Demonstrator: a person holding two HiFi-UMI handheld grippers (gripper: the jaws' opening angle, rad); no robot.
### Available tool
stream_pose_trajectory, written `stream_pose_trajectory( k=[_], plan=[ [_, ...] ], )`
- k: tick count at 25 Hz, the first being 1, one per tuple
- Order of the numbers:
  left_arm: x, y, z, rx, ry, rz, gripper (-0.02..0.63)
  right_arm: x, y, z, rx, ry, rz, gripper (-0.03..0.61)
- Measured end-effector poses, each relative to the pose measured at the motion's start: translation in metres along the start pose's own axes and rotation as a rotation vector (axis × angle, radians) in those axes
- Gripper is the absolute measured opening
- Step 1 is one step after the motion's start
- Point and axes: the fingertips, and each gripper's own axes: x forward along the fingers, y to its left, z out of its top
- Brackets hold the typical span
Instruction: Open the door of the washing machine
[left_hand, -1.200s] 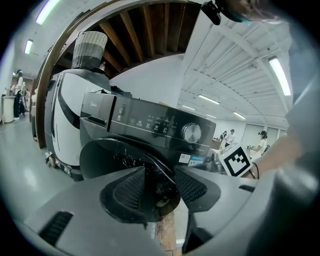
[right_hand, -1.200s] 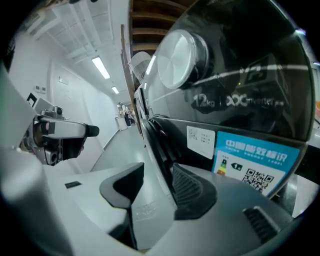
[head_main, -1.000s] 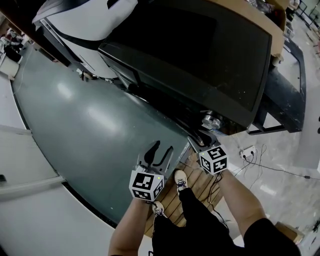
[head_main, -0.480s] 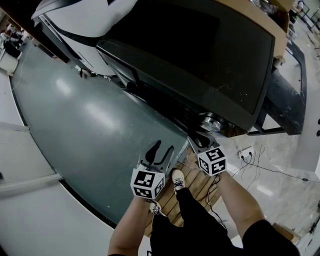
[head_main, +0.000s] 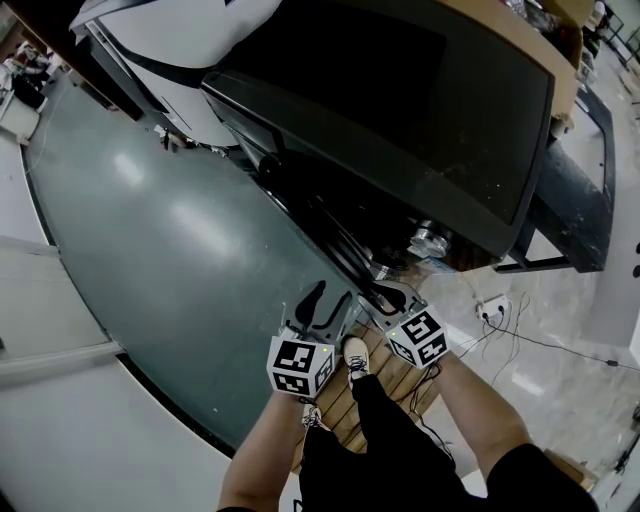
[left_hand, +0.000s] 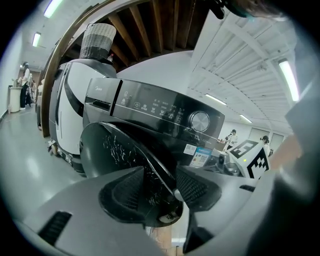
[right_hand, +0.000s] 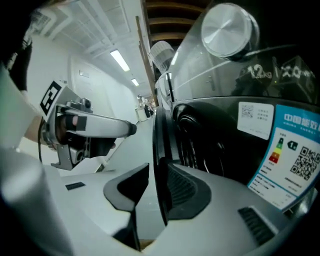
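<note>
Right-hand hold: the right gripper (right_hand: 159, 177) is clamped on the thin rim of the black round glass-fronted door (left_hand: 112, 150). The rim stands upright between its ribbed pads, and the jaws are easing apart slightly around it.
Why that hold: this looks like the door's free edge, away from the hinge. A pinch there probably gives the easiest pull for swinging it outward.
Left-hand hold: the left gripper (left_hand: 160, 189) has its jaws apart and opening, with nothing between them. It hangs over the smooth grey floor (head_main: 180, 230), just beside the other gripper and apart from the door.
Why it waits there: it seems to be kept out of the door's swing, free to help if needed.
Door's place: on the front of the black front-loading washing machine (head_main: 420, 100). It is ajar, and the dark ribbed seal of the drum mouth shows behind its edge.
Door's look: a dark, glossy, domed pane with whitish scratches and a slim hard rim.
Around it: a silver round dial (right_hand: 227, 30) sits on the black control panel above. A blue-and-white energy label (right_hand: 287, 150) is stuck just beside the opening.
Progress: partly open, with more swing still to come.
</note>
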Motion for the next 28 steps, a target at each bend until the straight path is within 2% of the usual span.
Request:
stream_pose_trajectory(
  k=[4, 11, 20, 28],
  plan=[
    [-0.006, 0.009, -0.005, -0.013, 0.002, 0.035, 0.213, -0.007, 0.021, 0.008, -0.037, -0.028, 0.068, 0.135],
    [-0.022, 0.038, -0.019, -0.047, 0.024, 0.11, 0.218, -0.007, 0.03, 0.021, -0.033, -0.059, 0.058, 0.123],
    [-0.061, 0.087, -0.039, -0.115, 0.031, 0.205, 0.218, 0.03, 0.06, 0.054, -0.027, -0.094, 0.105, 0.107],
    [-0.102, 0.138, -0.044, -0.165, 0.001, 0.321, 0.216, 0.075, 0.099, 0.088, -0.051, -0.113, 0.179, 0.107]
  ],
)
